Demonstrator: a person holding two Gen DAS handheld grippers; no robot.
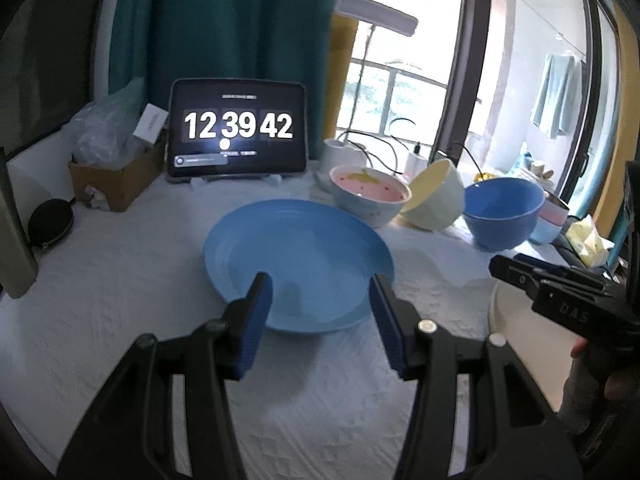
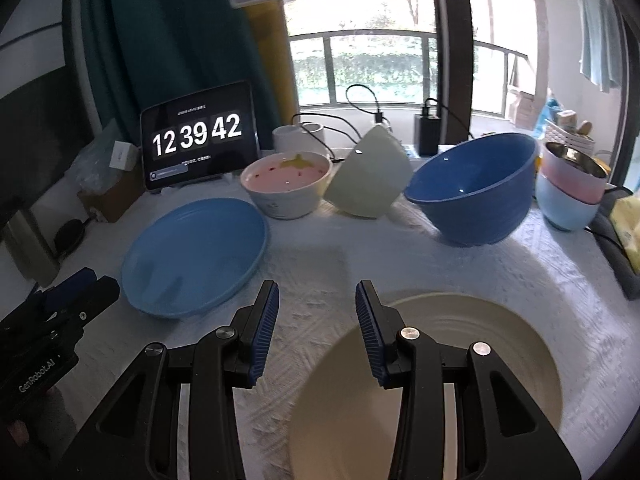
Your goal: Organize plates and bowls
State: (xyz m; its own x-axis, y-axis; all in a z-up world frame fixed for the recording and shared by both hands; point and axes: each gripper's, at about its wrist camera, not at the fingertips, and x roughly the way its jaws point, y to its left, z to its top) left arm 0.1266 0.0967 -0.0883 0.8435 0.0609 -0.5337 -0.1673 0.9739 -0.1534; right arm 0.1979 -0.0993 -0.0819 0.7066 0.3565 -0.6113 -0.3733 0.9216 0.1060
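The left gripper [image 1: 320, 280] hangs over the near part of the light blue plate [image 1: 298, 258], its jaws apart with nothing between the blue pads but the plate's surface below; whether the fingertips touch the plate cannot be told. The plate's near rim lies just under and between the fingers, and its far rim stops short of the pink-lined bowl [image 1: 370, 194]. To the left of the jaws the white tablecloth [image 1: 120, 280] lies bare up to a cardboard box [image 1: 116, 184] and a tablet [image 1: 238, 130] showing a clock.

The right gripper [image 2: 317, 286] also has its jaws apart, holding nothing. The cream plate [image 2: 460, 360] lies under its right finger and spreads off to the right and toward the camera; its far rim curves just beyond that fingertip. Bare cloth shows between the jaws and ahead of them, an open strip running up to the row of bowls. In the right wrist view the light blue plate sits left of the jaws, well apart from the cream plate.

Beyond the jaws, left to right: the pink-lined bowl, a cream bowl [image 2: 370, 176] tipped on its side against it, a dark blue bowl [image 2: 476, 188] tilted, and a stack of pink and light blue bowls [image 2: 570, 196] near the table's right edge.
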